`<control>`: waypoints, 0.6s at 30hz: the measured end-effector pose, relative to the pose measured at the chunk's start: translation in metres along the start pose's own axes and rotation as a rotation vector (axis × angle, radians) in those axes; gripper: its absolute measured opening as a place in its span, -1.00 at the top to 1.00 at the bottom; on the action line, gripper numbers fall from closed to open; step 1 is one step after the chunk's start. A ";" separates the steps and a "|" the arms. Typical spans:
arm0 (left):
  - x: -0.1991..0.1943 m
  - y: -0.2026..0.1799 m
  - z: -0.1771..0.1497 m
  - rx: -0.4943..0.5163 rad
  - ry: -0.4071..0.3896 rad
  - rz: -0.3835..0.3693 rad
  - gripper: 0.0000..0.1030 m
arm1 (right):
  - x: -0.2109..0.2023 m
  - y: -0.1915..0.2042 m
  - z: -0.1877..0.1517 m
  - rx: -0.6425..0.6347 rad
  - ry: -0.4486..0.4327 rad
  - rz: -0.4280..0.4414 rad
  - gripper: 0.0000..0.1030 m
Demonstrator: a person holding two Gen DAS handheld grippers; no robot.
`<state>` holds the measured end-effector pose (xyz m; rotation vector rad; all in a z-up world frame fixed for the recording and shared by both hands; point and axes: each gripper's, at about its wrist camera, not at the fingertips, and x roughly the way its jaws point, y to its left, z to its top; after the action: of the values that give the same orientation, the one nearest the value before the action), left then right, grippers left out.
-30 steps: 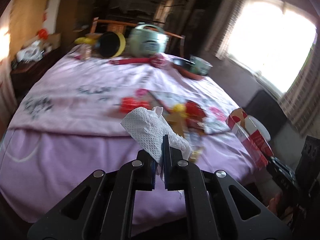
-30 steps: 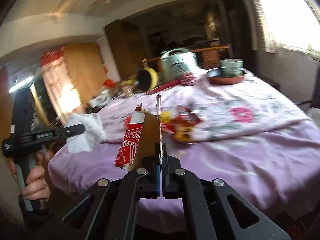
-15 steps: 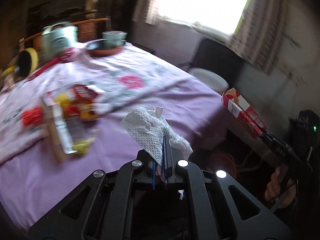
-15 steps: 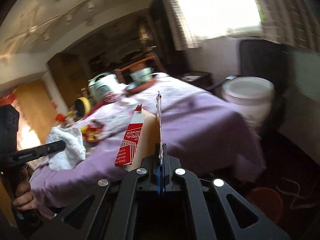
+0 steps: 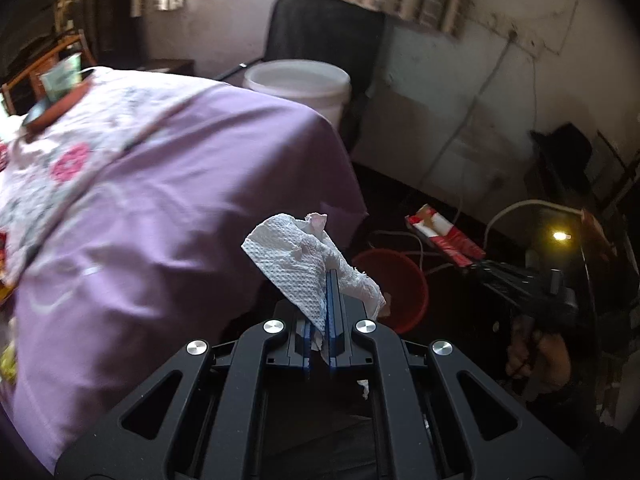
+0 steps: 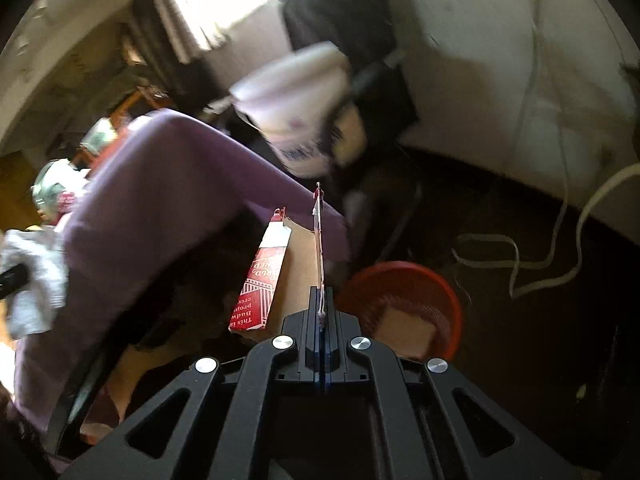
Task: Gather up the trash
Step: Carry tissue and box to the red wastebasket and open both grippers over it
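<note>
Though blurred, red bin [image 6: 404, 304] half-hidden.

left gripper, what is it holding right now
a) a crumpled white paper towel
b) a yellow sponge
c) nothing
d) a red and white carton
a: the left gripper is shut on a crumpled white paper towel, while the red and white carton sits in the right gripper.
</note>
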<state>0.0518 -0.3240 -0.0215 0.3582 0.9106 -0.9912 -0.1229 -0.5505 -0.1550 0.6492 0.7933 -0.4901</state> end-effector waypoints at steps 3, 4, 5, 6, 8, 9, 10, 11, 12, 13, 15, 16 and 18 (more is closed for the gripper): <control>0.023 -0.012 0.006 0.032 0.039 -0.002 0.86 | 0.038 -0.018 -0.007 0.017 0.076 -0.039 0.77; 0.030 -0.016 0.008 0.040 0.050 -0.005 0.86 | 0.054 -0.025 -0.010 0.027 0.114 -0.050 0.42; 0.037 -0.019 0.009 0.046 0.063 -0.008 0.86 | 0.064 -0.031 -0.012 0.036 0.131 -0.059 0.11; 0.044 -0.023 0.010 0.051 0.075 -0.011 0.86 | 0.072 -0.036 -0.014 0.046 0.143 -0.077 0.08; 0.054 -0.027 0.013 0.062 0.093 -0.013 0.86 | 0.080 -0.040 -0.018 0.062 0.153 -0.078 0.08; 0.062 -0.031 0.015 0.072 0.106 -0.017 0.86 | 0.080 -0.041 -0.020 0.069 0.152 -0.065 0.08; 0.065 -0.032 0.015 0.076 0.113 -0.020 0.86 | 0.080 -0.042 -0.020 0.068 0.145 -0.064 0.08; 0.071 -0.035 0.016 0.083 0.123 -0.024 0.86 | 0.077 -0.044 -0.019 0.067 0.135 -0.069 0.07; 0.079 -0.039 0.018 0.092 0.136 -0.030 0.86 | 0.075 -0.046 -0.018 0.069 0.124 -0.075 0.05; 0.085 -0.043 0.019 0.100 0.146 -0.033 0.86 | 0.071 -0.047 -0.015 0.075 0.116 -0.078 0.01; 0.099 -0.051 0.020 0.124 0.167 -0.040 0.86 | 0.064 -0.056 -0.012 0.112 0.087 -0.070 -0.05; 0.107 -0.057 0.020 0.141 0.181 -0.045 0.86 | 0.060 -0.058 -0.009 0.125 0.078 -0.066 -0.06; 0.122 -0.070 0.020 0.171 0.208 -0.055 0.86 | 0.054 -0.066 -0.006 0.152 0.057 -0.062 -0.07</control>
<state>0.0315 -0.4425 -0.0971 0.5920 1.0297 -1.0997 -0.1344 -0.6019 -0.2224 0.7837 0.8370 -0.5943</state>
